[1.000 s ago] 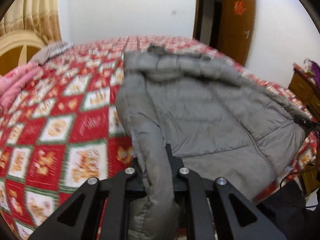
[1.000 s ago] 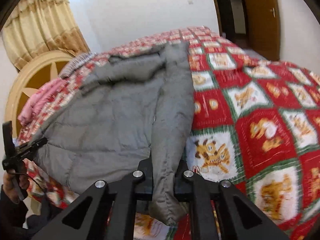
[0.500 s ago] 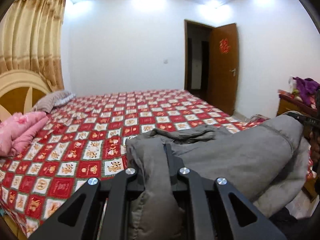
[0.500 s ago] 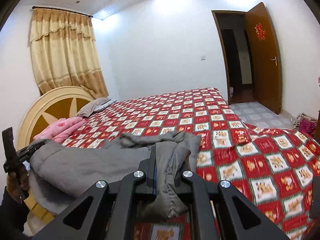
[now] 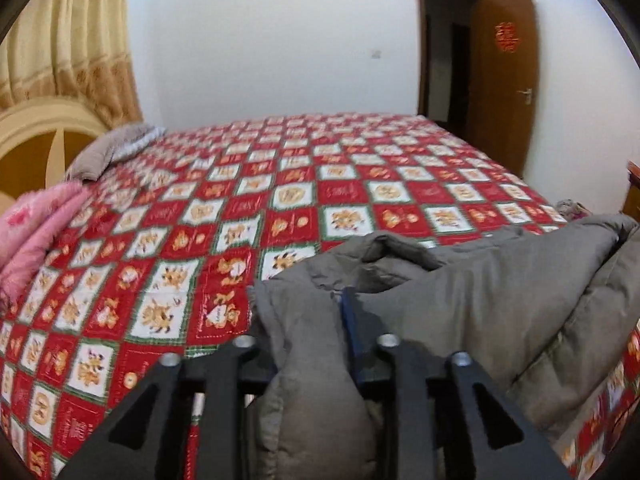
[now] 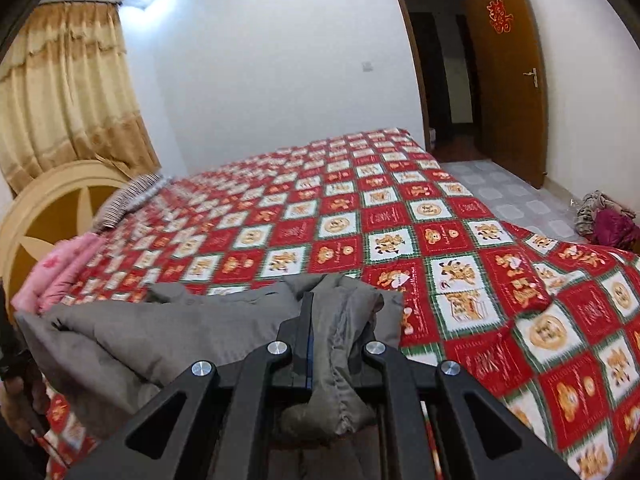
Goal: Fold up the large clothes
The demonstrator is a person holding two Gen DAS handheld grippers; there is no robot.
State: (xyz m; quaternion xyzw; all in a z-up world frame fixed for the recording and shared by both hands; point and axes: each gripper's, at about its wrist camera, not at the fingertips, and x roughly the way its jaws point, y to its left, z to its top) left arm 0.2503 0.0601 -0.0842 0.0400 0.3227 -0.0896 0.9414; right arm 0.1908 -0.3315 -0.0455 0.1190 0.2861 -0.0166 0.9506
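Note:
A large grey padded jacket (image 5: 480, 292) hangs between my two grippers above the near edge of the bed (image 5: 280, 200). My left gripper (image 5: 316, 320) is shut on a bunched corner of the jacket's edge. My right gripper (image 6: 332, 320) is shut on the opposite corner of the grey jacket (image 6: 160, 332). The jacket sags in folds between them, and its lower part drops out of view below the bed's edge. Fabric hides the fingertips of both grippers.
The bed (image 6: 400, 220) has a red and white patterned quilt. A pink blanket (image 5: 36, 232) and a grey pillow (image 5: 116, 152) lie by the headboard (image 6: 52, 208). A brown door (image 6: 508, 80) stands open at the right. Clothes (image 6: 608, 220) lie on the floor.
Both grippers lifted the jacket off the bed and pulled it toward the near edge. It lay spread flat a second ago and now hangs bunched between them.

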